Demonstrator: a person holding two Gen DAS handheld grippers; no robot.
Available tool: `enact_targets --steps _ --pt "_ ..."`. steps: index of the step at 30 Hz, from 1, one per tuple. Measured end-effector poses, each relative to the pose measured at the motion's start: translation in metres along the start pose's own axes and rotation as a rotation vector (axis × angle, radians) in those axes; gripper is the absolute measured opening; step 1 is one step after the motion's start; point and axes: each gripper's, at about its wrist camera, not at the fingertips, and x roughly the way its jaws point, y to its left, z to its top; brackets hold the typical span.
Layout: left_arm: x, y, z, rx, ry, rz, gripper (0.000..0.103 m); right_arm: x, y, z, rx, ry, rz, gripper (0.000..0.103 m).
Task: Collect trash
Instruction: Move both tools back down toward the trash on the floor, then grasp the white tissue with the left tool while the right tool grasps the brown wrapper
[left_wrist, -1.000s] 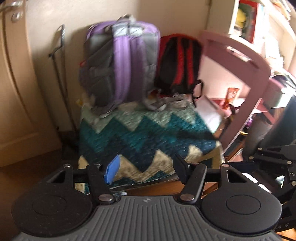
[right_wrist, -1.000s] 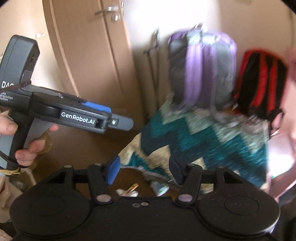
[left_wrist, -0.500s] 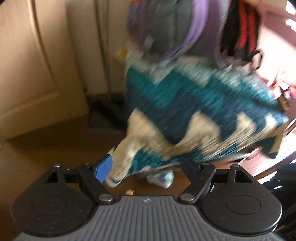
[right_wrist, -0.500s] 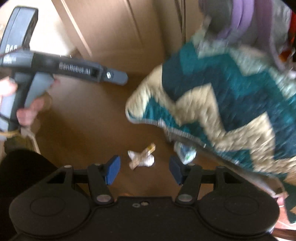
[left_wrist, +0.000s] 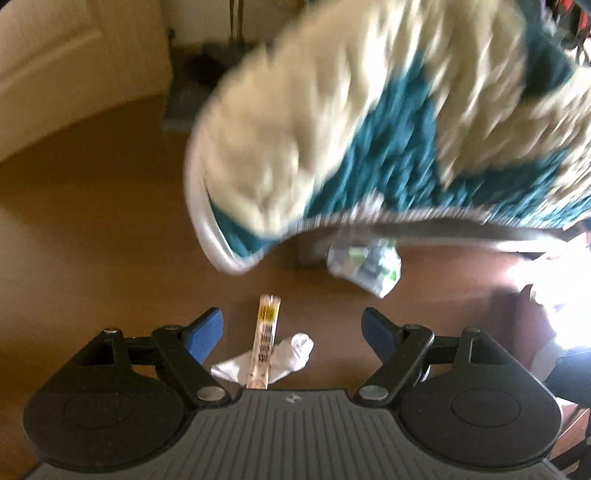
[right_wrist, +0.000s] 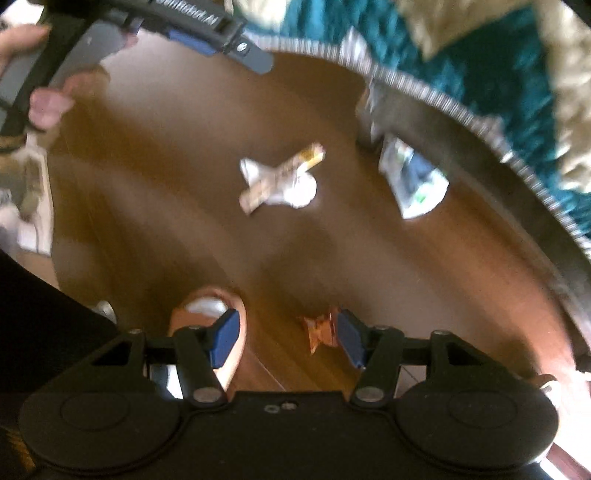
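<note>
On the brown floor a long yellow-and-clear stick wrapper (left_wrist: 266, 341) lies across a crumpled white paper (left_wrist: 295, 352), right between the fingers of my left gripper (left_wrist: 291, 328), which is open and above them. A crumpled white-and-green wrapper (left_wrist: 364, 266) sits at the blanket's edge. The right wrist view shows the same stick wrapper (right_wrist: 284, 177), white paper (right_wrist: 299, 190) and white-and-green wrapper (right_wrist: 413, 181) farther off. My right gripper (right_wrist: 287, 336) is open over the floor, with a small orange wrapper (right_wrist: 319, 328) just inside its right finger.
A teal-and-cream zigzag blanket (left_wrist: 369, 110) hangs over the floor along the top and right. A person's foot in a sandal (right_wrist: 207, 317) stands by my right gripper's left finger. A hand (right_wrist: 46, 105) holds the left gripper (right_wrist: 229, 48) at the upper left. A door (left_wrist: 55, 48) stands at the far left.
Both grippers have dropped toward the floor and tipped downward. The backpacks have left view and the trash on the floor has come in. The left jaws stand wider than before.
</note>
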Motion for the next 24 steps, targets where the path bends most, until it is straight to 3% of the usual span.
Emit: enact_targets --steps 5,14,24 --pt "0.058 -0.002 -0.017 -0.008 0.062 -0.012 0.082 0.052 0.001 -0.009 -0.145 0.074 -0.029 0.058" --pt "0.138 -0.019 -0.046 0.064 0.198 -0.006 0.082 0.121 -0.004 -0.018 -0.212 0.162 -0.03 0.058" --pt "0.169 -0.027 -0.054 0.157 0.163 0.078 0.082 0.168 -0.005 -0.013 -0.259 0.176 -0.067 0.058"
